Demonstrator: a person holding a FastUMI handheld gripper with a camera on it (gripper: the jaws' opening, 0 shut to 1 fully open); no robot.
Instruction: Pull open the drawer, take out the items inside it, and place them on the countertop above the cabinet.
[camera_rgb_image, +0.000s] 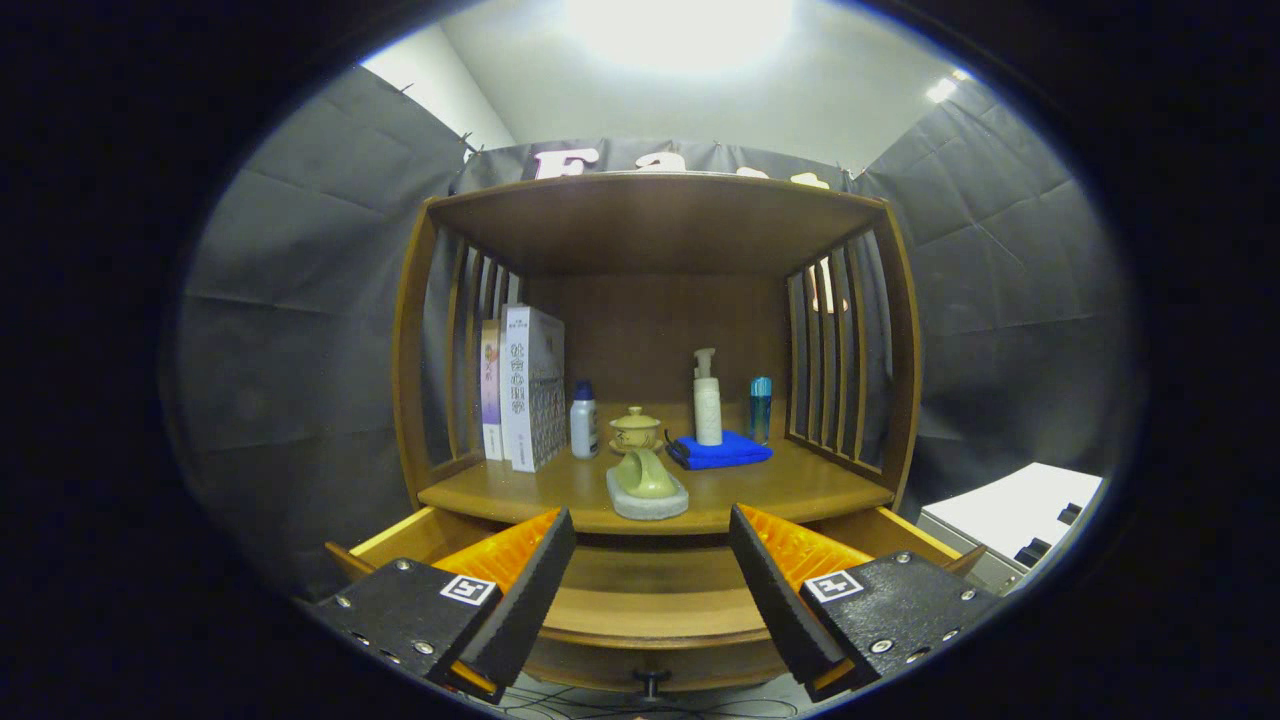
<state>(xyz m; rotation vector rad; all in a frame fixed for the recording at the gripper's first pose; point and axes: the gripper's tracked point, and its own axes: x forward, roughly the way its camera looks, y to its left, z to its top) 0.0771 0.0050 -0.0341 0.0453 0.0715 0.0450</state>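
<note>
**Two fingers spread wide over the pulled-out drawer**

Two fingers of the gripper (650, 560) stand apart, released, grasping nothing, above the open drawer (640, 600), whose knob (651, 682) shows below between them. On the countertop (800, 485) beyond, from the left: upright books (525, 395), a small white bottle (584, 420), a lidded tea cup (635, 430) with a green brush on a grey dish (646, 488) at the front edge, a pump bottle (707, 400) standing on a folded blue cloth (722, 450), and a blue bottle (761, 408). The drawer's inside looks bare where visible.
</note>
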